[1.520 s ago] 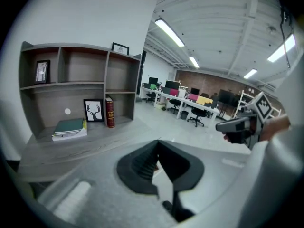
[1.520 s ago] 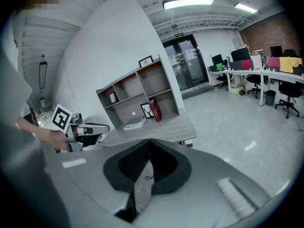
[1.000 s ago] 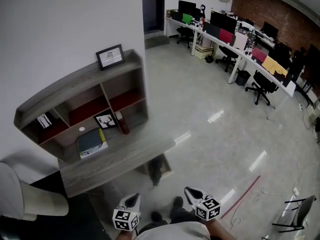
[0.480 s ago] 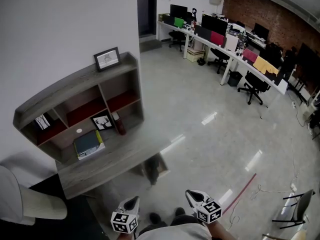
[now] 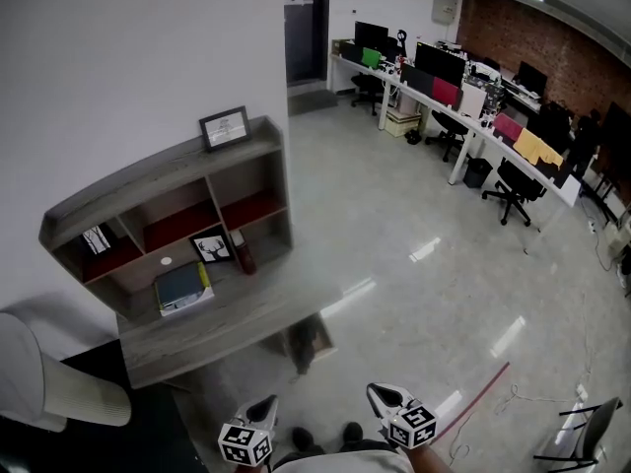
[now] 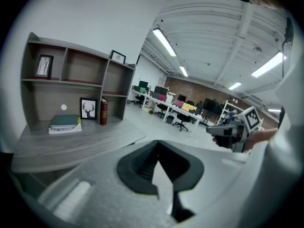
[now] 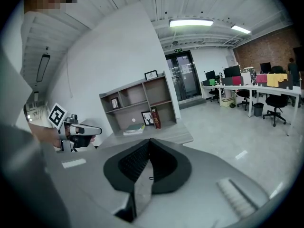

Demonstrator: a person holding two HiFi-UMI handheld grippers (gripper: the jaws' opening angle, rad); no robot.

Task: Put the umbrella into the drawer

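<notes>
we've got both grippers low at the bottom edge of the head view, side by side & apart: left gripper (image 5: 264, 404) bottom centre-left, right gripper (image 5: 383, 395) to the right of it, each w/ its marker cube nearest us. left gripper view: jaws closed tip to tip, nothing btwn them. right gripper view: same, jaws together & empty. each gripper also shows at the edge of the other's view, held in a hand. umbrella: we can't pick it out in any view; drawer likewise can't be told. left of centre in the head view stands a grey wooden desk (image 5: 232, 315) w/ a shelf unit (image 5: 168, 180) at its back, against the white wall. on top of the unit, a framed pic (image 5: 225, 126). on the desk top under the shelves: a stack of books (image 5: 182, 286), a deer picture (image 5: 209, 247) upright, a dark red book (image 5: 244, 255) standing just right of it. a small frame (image 5: 96, 238) sits in the unit's leftmost compartment. under the desk's right end, a dark box-like thing (image 5: 308, 338) on the floor, too small to tell what. white chair (image 5: 44, 392) at lower left. upper right: a row of office desks (image 5: 463, 97) w/ monitors, a brick wall (image 5: 552, 28) behind. a red line (image 5: 475, 395) on the shiny floor, lower right.
</notes>
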